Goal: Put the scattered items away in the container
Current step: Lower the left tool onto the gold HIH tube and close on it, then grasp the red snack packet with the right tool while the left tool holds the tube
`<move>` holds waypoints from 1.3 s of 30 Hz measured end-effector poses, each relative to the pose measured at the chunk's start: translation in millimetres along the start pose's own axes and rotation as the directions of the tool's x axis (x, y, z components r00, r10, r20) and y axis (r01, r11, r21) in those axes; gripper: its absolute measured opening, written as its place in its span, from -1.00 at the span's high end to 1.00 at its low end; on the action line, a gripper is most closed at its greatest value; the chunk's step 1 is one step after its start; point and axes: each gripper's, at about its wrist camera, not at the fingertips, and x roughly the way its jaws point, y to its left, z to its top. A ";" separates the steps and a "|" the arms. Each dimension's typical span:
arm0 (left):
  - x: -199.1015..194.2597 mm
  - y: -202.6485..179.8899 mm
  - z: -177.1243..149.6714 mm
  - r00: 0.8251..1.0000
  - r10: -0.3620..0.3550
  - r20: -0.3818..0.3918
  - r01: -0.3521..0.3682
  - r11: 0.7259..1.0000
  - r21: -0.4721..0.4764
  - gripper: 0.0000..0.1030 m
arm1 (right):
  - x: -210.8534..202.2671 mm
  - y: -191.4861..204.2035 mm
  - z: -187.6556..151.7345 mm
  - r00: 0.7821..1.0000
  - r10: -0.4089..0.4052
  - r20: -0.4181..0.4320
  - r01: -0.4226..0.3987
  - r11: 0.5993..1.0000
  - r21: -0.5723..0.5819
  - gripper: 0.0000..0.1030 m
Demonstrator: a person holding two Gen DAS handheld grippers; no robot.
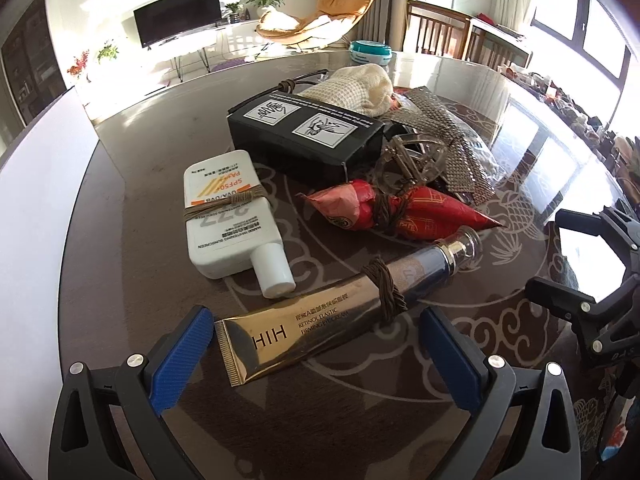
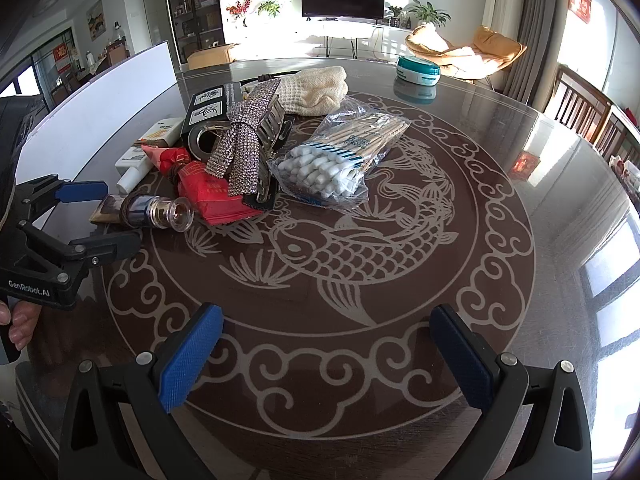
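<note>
Left wrist view
Left gripper (image 1: 316, 354): jaws wide, holding nothing; its blue pads (image 1: 182, 360) sit at the lower frame, either side of the gold tube's crimped end.
Gold eye-cream tube (image 1: 320, 322): lies flat, running from lower centre up to the right, a brown cord wound round its middle, clear cap at the far end.
White sunscreen bottle (image 1: 230, 220): left of centre, cap toward the camera, cord tied around it.
Red packet (image 1: 400, 210): centre, cord-tied, just beyond the tube.
Black box (image 1: 304, 136): upper centre, with a cream knitted cloth (image 1: 352, 88) behind it.
Teal container (image 1: 370, 51): top centre, well apart from the pile, lid on.
Right gripper (image 1: 560, 258): at the right edge, jaws apart.

Right wrist view
Right gripper (image 2: 324, 356): jaws wide, empty, low in frame above bare table (image 2: 500, 152).
Bag of cotton swabs (image 2: 340, 160): centre, beside a rhinestone bow clip (image 2: 244, 148).
Teal container (image 2: 418, 70): upper right, apart from the items.
Left gripper (image 2: 104, 216): left edge, open around the tube's neck region; contact unclear.
</note>
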 end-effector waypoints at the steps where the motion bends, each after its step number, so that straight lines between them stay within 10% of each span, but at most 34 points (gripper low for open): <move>1: -4.0 -3.3 -3.6 0.999 -0.042 0.002 0.042 0.999 0.022 -1.00 | 0.0 0.0 0.0 1.000 0.000 0.000 0.000 1.000 0.000 -1.00; 5: -20.1 -18.0 -22.7 0.987 -0.160 -0.030 0.162 0.978 0.131 -1.00 | 0.0 0.1 0.0 1.000 0.000 0.000 0.000 1.000 0.000 -1.00; 15: -12.0 -42.9 -1.1 1.000 0.008 -0.021 -0.002 0.961 0.276 -0.99 | -0.1 -0.2 -0.1 1.000 0.001 0.000 -0.001 1.000 0.000 -1.00; 22: 5.2 -57.4 17.7 0.993 -0.093 -0.066 0.107 0.961 0.254 -1.00 | -0.2 0.0 -0.1 1.000 0.001 0.000 -0.001 1.000 -0.001 -1.00; 24: 2.8 -52.8 15.7 0.992 -0.112 -0.057 0.122 0.966 0.228 -0.89 | -0.1 0.0 -0.1 1.000 0.001 0.000 -0.001 1.000 -0.001 -1.00; 29: -13.0 -36.3 10.0 0.995 -0.101 -0.011 0.102 0.986 0.133 0.31 | -0.3 0.0 -0.2 1.000 0.001 0.000 -0.001 1.000 -0.001 -1.00; 39: -60.5 -14.9 -69.7 0.998 0.063 0.019 -0.060 0.987 -0.149 0.37 | -0.3 0.2 -0.4 1.000 0.001 0.000 -0.001 1.000 -0.002 -1.00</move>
